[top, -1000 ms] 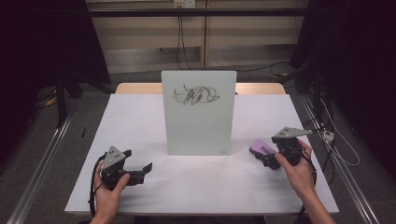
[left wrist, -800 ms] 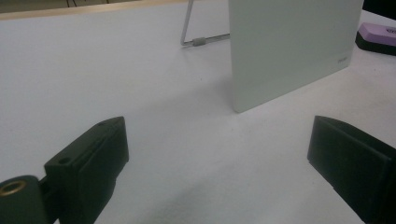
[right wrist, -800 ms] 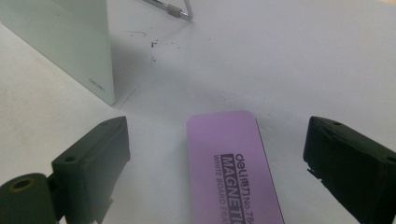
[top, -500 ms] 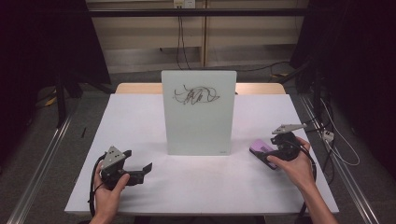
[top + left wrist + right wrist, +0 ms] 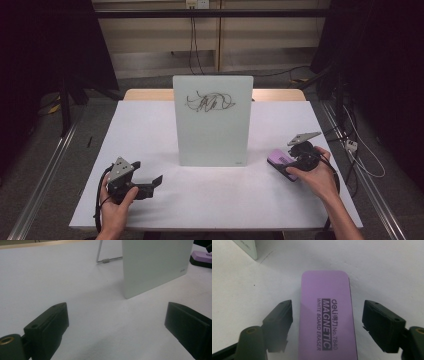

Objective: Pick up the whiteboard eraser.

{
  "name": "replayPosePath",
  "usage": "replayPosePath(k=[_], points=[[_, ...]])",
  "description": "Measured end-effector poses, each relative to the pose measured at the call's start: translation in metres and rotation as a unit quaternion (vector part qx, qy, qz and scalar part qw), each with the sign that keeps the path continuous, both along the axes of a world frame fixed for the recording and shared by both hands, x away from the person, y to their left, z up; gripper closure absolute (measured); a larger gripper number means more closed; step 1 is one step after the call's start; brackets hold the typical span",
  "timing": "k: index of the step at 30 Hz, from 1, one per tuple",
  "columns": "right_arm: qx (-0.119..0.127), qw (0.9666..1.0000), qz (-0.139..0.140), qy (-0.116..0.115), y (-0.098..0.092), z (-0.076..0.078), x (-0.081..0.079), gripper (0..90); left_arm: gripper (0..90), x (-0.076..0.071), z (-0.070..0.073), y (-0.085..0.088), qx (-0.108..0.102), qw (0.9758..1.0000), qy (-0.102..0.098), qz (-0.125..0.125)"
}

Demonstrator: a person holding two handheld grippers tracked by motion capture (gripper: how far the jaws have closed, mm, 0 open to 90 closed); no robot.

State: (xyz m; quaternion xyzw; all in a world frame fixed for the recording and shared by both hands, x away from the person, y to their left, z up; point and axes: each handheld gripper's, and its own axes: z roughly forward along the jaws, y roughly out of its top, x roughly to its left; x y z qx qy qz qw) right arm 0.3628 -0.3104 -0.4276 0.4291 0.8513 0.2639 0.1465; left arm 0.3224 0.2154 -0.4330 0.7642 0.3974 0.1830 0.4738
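The right gripper [image 5: 327,325] had just been closing its half-open jaws around the purple eraser [image 5: 325,315] on the table [image 5: 150,130], right of the scribbled whiteboard [image 5: 212,120]; pads not yet touching, pickup likely imminent.

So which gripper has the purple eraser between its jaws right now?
The right gripper: its jaws have been closing and straddle the purple eraser, not yet pressing it. The left gripper stands open over bare table.
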Motion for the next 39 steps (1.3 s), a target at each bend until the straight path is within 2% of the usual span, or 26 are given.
replayPosePath(k=[3, 5, 11, 15, 21, 25, 30, 36, 39], points=[[-0.011, 0.9999, 0.006, 0.003, 0.001, -0.001, 0.001, 28.6, 5.3, 0.0, 0.0, 0.0, -0.002, 1.0, 0.001, 0.002], [-0.022, 0.9996, 0.015, 0.009, 0.002, -0.001, 0.002, 36.6, 5.3, 0.0, -0.001, -0.001, -0.002, 1.0, 0.002, 0.0], [-0.036, 0.9991, 0.017, 0.014, 0.004, -0.002, 0.003, 36.1, 5.3, 0.001, -0.001, 0.0, -0.001, 1.0, 0.002, 0.0], [-0.039, 0.9987, 0.022, 0.024, 0.004, -0.003, 0.003, 39.7, 5.3, 0.001, -0.001, 0.0, 0.001, 1.0, 0.002, 0.001], [-0.052, 0.9982, 0.019, 0.022, 0.008, -0.003, 0.001, 41.1, 5.3, 0.002, -0.001, 0.003, 0.001, 1.0, 0.003, 0.008], [-0.05, 0.9984, 0.019, 0.02, 0.007, -0.002, 0.001, 41.3, 5.3, 0.002, -0.001, 0.003, 0.001, 1.0, 0.003, 0.006], [-0.043, 0.999, 0.009, 0.002, 0.003, 0.002, -0.002, 41.4, 5.3, 0.002, -0.001, 0.002, -0.001, 1.0, 0.003, 0.005], [-0.012, 0.9999, -0.009, -0.007, -0.001, 0.005, -0.007, 41.5, 5.3, 0.001, 0.0, 0.003, 0.001, 1.0, 0.002, 0.004], [-0.005, 0.9998, -0.013, -0.015, -0.001, 0.006, -0.01, 41.5, 5.3, 0.002, -0.001, 0.002, -0.003, 1.0, 0.004, 0.004]])
